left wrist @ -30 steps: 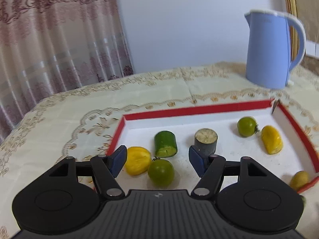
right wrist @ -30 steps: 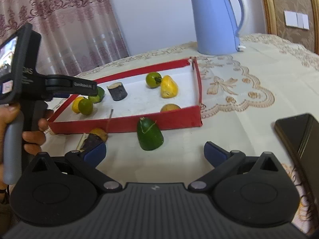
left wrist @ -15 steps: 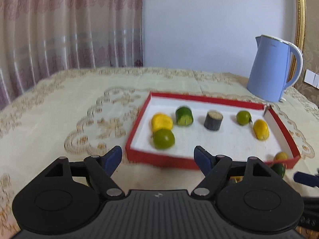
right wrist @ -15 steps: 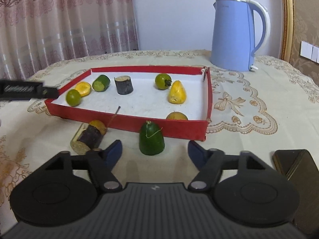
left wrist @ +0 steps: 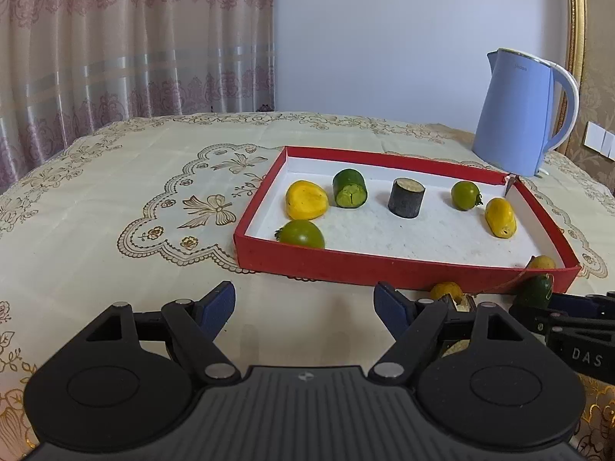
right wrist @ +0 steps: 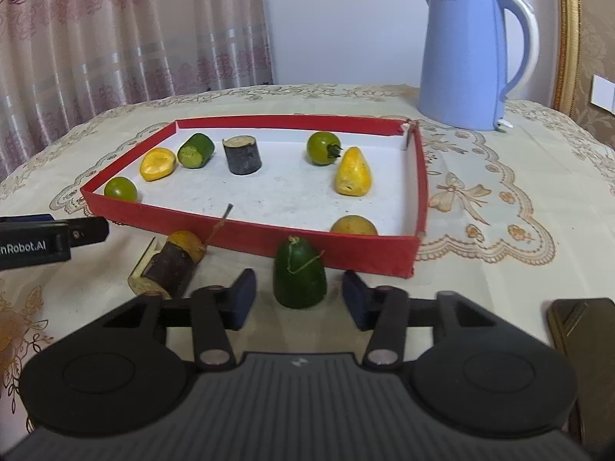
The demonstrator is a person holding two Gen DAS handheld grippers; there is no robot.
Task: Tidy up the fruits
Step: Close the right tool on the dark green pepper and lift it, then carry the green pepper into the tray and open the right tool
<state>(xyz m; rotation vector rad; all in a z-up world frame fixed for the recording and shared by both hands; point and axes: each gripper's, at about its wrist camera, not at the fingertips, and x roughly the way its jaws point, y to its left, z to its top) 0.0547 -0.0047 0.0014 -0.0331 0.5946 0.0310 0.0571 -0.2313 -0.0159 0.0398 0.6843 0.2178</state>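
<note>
- Two changes stand out against a second ago: the left gripper (left wrist: 305, 309) has drawn back out of the red tray (left wrist: 403, 269) and now hangs over bare cloth before the tray's near wall, and the right gripper (right wrist: 298, 299) has narrowed from wide open.
- Its jaws are closing, with the dark green fruit (right wrist: 300, 274) standing upright between them; a gap shows on each side, so the pads do not press it yet.
- That fruit sits on the surface (right wrist: 499, 199) just outside the tray's near wall, near its right corner.
- Left of it, also outside the tray, lie a brown piece (right wrist: 167, 269) and an orange fruit (right wrist: 188, 244) touching each other.
- Inside the tray rest seven pieces, spread well apart.
- The left gripper's jaws stand open with nothing between them.
- Judged from this, the left hand has finished a drop and the right is beginning the next pickup; three pieces remain to be moved in.
</note>
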